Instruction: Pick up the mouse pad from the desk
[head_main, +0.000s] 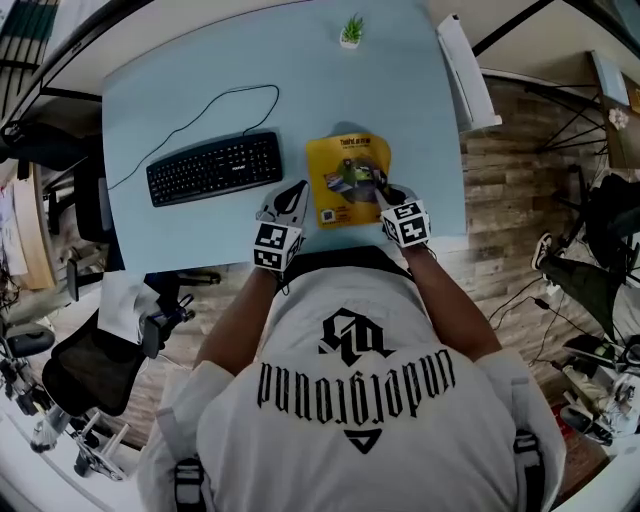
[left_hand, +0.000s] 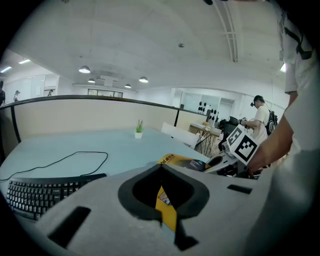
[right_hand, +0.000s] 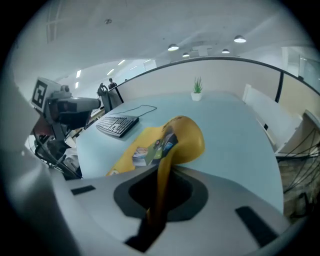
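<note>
The yellow printed mouse pad lies on the light blue desk, just right of the keyboard. My right gripper is shut on the pad's near right edge. In the right gripper view the pad runs up out of the jaws and curls over, lifted off the desk. My left gripper is at the pad's near left corner. In the left gripper view a yellow strip of the pad sits in the slit between the closed jaws.
A black keyboard with its cable lies left of the pad. A small potted plant stands at the far edge. A white board leans off the desk's right side. An office chair is near left. Another person stands far off.
</note>
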